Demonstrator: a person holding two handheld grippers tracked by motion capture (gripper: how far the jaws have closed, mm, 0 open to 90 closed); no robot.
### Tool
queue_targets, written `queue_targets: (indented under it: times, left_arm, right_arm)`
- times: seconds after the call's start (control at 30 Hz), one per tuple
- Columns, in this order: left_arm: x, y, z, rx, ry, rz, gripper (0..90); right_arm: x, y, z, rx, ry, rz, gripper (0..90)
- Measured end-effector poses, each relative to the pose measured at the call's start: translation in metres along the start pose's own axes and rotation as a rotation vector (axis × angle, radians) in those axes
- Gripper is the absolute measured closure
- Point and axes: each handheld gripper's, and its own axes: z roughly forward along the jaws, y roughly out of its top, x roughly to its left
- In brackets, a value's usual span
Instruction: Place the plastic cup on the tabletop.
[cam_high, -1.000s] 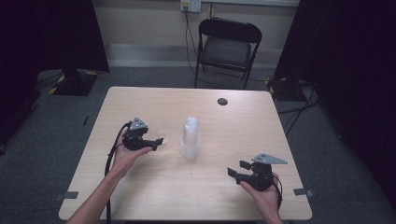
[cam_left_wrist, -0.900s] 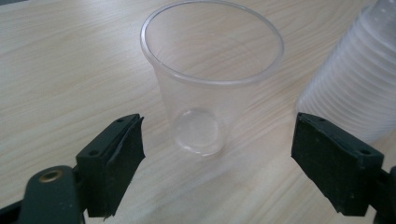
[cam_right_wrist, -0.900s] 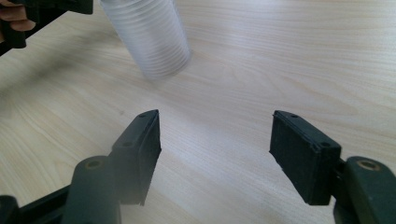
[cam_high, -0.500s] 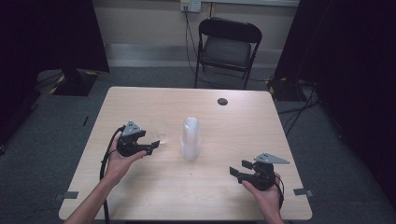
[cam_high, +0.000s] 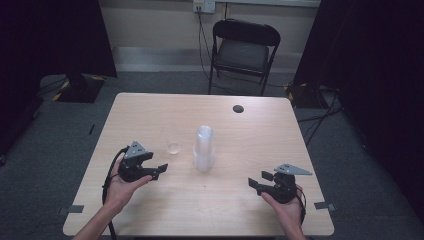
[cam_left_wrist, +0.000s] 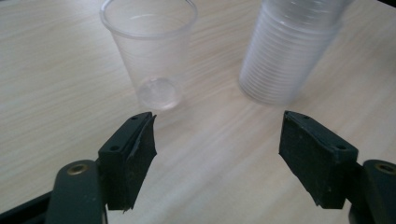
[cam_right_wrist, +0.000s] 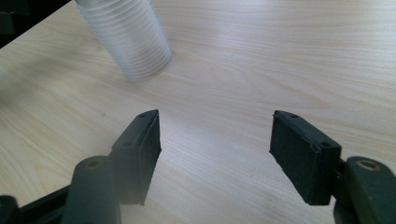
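Single clear cup (cam_left_wrist: 150, 56) upright on desk (cam_high: 260, 130), just left of cup stack (cam_high: 204, 149). Left gripper (cam_high: 159, 169) jaws apart, just narrowed, empty, near cup; right gripper (cam_high: 254, 183) jaws open, empty.

I count one single clear plastic cup (cam_high: 173, 141), one stack of clear plastic cups (cam_high: 204, 149), one black folding chair (cam_high: 243, 51), and one small dark disc (cam_high: 238, 108).

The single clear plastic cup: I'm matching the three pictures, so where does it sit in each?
High view: the single clear cup stands upright left of centre, left of the cup stack.
Left gripper view: upper left, beyond the open jaws.
Right gripper view: not in it.
Shared landmark: the cup stack.
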Motion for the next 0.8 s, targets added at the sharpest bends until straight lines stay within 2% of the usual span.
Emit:
queue_targets:
  times: [0.1,0.2,0.23,0.27,0.33,0.43,0.6,0.67,0.8]
  left_arm:
    - [-0.004,-0.002,-0.005,-0.004,-0.006,-0.02,25.3]
    - [-0.009,-0.007,-0.013,-0.01,0.014,-0.014,23.2]
    - [-0.011,-0.013,-0.017,-0.009,0.034,-0.011,23.2]
    - [-0.011,-0.015,-0.018,-0.003,0.035,-0.01,23.0]
    - [-0.011,-0.021,-0.021,-0.022,0.042,-0.015,22.5]
    - [-0.011,-0.029,-0.022,-0.012,0.053,-0.027,20.8]
    - [-0.017,-0.043,-0.024,0.004,0.058,-0.022,20.3]
    - [-0.019,-0.046,-0.022,0.021,0.039,-0.037,19.6]
    - [-0.021,-0.046,-0.017,0.043,0.021,-0.034,19.5]
  right_arm:
    - [-0.001,0.0,-0.001,0.0,-0.005,0.004,33.3]
    - [-0.003,0.0,-0.001,-0.004,-0.013,0.006,33.3]
    - [-0.003,-0.001,-0.001,-0.002,-0.014,0.011,33.3]
    - [-0.004,-0.001,-0.001,-0.002,-0.015,0.01,33.3]
    - [-0.005,-0.001,0.0,0.002,-0.02,0.012,33.2]
    - [-0.006,-0.002,0.002,0.009,-0.032,0.009,32.9]
    - [-0.008,-0.003,0.001,0.007,-0.044,0.013,32.6]
    - [-0.009,-0.003,0.001,0.004,-0.051,0.01,32.2]
    - [-0.011,-0.005,0.002,0.007,-0.063,0.004,31.6]
